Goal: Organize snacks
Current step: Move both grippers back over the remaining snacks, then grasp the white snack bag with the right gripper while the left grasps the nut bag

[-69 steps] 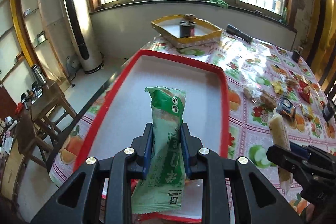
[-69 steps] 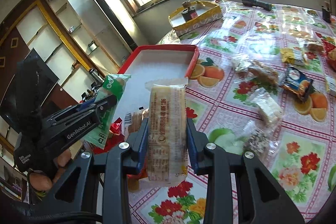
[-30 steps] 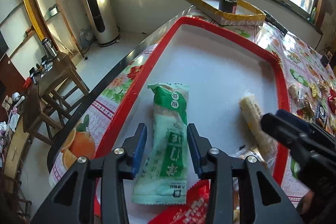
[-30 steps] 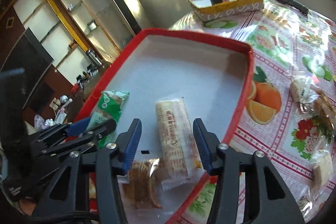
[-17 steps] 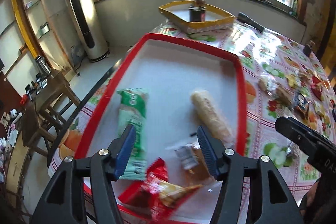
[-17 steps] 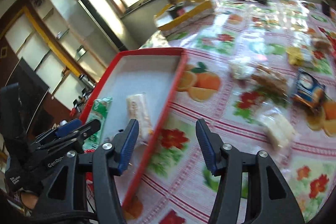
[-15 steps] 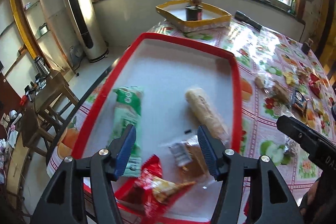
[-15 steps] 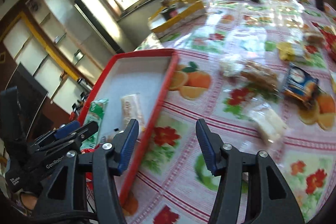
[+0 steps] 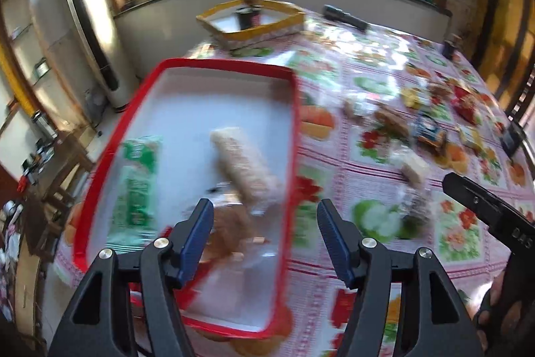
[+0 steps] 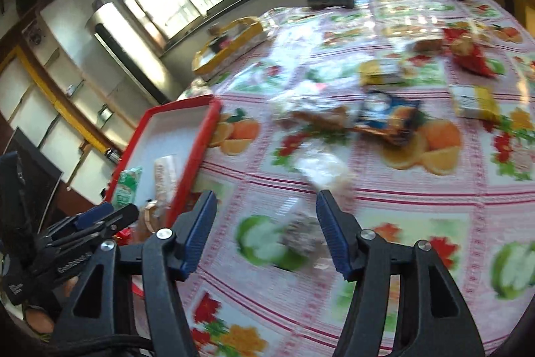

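Snacks are only partly gathered. Inside the red tray [image 9: 294,129] lie a green-wrapped packet [image 9: 137,186] along its left side, a pale cream-wrapped bar [image 9: 244,169] nearer its right rim, and, toward the near end, a brownish clear-wrapped snack [image 9: 230,223]; a red wrapper shows at the near rim, too blurred to name.

Much more is left on the table [image 10: 434,273], all to the right of the tray: a clear-wrapped pale cake [image 10: 321,168] and a dark speckled packet [image 10: 301,236] closest to it, then a blue and orange packet [image 10: 388,117] beside a long brown snack [image 10: 317,116], and farther off two yellow packets [image 10: 474,104] and a red wrapper [image 10: 474,59]. By my count (motion blur makes it rough) well under half the job is done.

Both tools are empty, jaws spread wide. The left tool [image 9: 264,236] hangs over the tray's near right rim, and the right tool [image 10: 265,231] hovers out over the table right of the tray, with the speckled packet between its fingers' line of sight. That packet or the pale cake looks like the likeliest next pick.
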Tool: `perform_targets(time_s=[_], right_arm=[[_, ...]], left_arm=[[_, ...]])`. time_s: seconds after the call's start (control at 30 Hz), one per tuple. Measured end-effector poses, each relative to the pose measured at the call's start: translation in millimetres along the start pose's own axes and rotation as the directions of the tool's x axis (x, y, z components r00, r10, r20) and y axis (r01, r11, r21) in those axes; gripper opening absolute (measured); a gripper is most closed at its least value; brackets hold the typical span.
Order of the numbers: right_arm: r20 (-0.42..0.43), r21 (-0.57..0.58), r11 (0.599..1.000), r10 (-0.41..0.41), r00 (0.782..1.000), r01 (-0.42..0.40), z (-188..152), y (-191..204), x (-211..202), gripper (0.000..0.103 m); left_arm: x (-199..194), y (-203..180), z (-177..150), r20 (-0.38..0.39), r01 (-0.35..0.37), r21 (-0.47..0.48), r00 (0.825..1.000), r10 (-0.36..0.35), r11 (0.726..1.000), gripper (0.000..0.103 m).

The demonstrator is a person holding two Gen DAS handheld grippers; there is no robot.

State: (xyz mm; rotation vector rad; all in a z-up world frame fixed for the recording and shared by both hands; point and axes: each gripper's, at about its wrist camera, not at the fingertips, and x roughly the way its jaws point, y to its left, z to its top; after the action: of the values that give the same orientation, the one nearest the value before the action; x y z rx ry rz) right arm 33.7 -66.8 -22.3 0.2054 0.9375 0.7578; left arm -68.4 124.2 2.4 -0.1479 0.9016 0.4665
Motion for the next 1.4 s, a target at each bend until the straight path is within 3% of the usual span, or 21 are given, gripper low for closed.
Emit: perform_targets(time_s=[0.23, 0.3, 0.4, 0.53, 0.63, 0.83, 0.9, 0.93, 0.97, 1.0, 1.07, 1.1, 1.17, 1.4], right_arm=[[0.009, 0.07, 0.993, -0.093, 0.996, 0.092, -3.1, -51.4, -22.1, 0.063], [0.005, 0.069, 0.992, -0.103, 0.995, 0.102, -1.6, -58.3, -24.1, 0.063], [0.004, 0.034, 0.994, -0.106, 0.994, 0.106, 4.7, -59.4, -23.3, 0.063], [-0.03, -0.113, 0.99, -0.092, 0.995, 0.088, 22.4, -38.9, -4.8, 0.063], [-0.093, -0.258, 0.963, -0.107, 0.99, 0.08, 34.0, -15.8, 24.1, 0.063], [-0.173, -0.416, 0.904, -0.19, 0.967, 0.103, 36.0, 3.0, 77.4, 0.063], [-0.184, -0.464, 0.877, -0.236, 0.954, 0.127, 30.2, 3.9, 88.5, 0.055], [-0.152, -0.488, 0.859, -0.256, 0.955, 0.153, 27.8, 4.7, 86.7, 0.043], [-0.152, -0.485, 0.86, -0.263, 0.953, 0.16, 27.8, 2.9, 85.0, 0.035], [-0.153, -0.457, 0.877, -0.246, 0.957, 0.152, 29.4, -1.8, 78.7, 0.035], [-0.117, -0.411, 0.898, -0.224, 0.967, 0.158, 33.8, -11.8, 60.1, 0.034], [-0.088, -0.377, 0.91, -0.221, 0.971, 0.173, 37.2, -20.5, 47.5, 0.034], [-0.045, -0.294, 0.942, -0.18, 0.983, 0.159, 42.6, -40.9, 21.0, 0.034], [0.064, -0.094, 0.985, -0.139, 0.988, 0.144, 37.2, -104.6, -59.6, 0.034]], left_arm=[[10.1, -54.6, -0.8, -0.041, 0.14, 0.11, 0.99, -0.136, 0.984, 0.067], [19.0, -66.7, -1.2, -0.081, 0.192, 0.104, 0.98, -0.184, 0.976, 0.067], [28.9, -74.5, -2.9, -0.124, 0.215, 0.084, 0.971, -0.204, 0.973, 0.067], [33.8, -70.9, -8.3, -0.153, 0.224, 0.057, 0.965, -0.213, 0.973, 0.067], [34.0, -66.9, -11.1, -0.168, 0.235, 0.033, 0.959, -0.227, 0.971, 0.067], [35.9, -67.4, -9.0, -0.198, 0.285, -0.01, 0.939, -0.281, 0.959, 0.068], [38.1, -72.1, -7.6, -0.214, 0.306, -0.028, 0.928, -0.305, 0.952, 0.068], [39.0, -74.4, -7.0, -0.22, 0.314, -0.038, 0.924, -0.314, 0.949, 0.068], [40.1, -76.7, -6.1, -0.224, 0.318, -0.046, 0.921, -0.32, 0.947, 0.068], [42.1, -79.8, -4.9, -0.231, 0.323, -0.063, 0.916, -0.328, 0.944, 0.068], [44.0, -83.6, -2.0, -0.233, 0.367, -0.106, 0.894, -0.382, 0.924, 0.08], [44.4, -86.9, -0.1, -0.227, 0.366, -0.118, 0.895, -0.384, 0.923, 0.079], [44.9, -93.7, 3.7, -0.213, 0.318, -0.126, 0.916, -0.339, 0.939, 0.079], [78.3, -107.8, 9.1, -0.286, 0.216, -0.223, 0.918, -0.276, 0.95, 0.076]])
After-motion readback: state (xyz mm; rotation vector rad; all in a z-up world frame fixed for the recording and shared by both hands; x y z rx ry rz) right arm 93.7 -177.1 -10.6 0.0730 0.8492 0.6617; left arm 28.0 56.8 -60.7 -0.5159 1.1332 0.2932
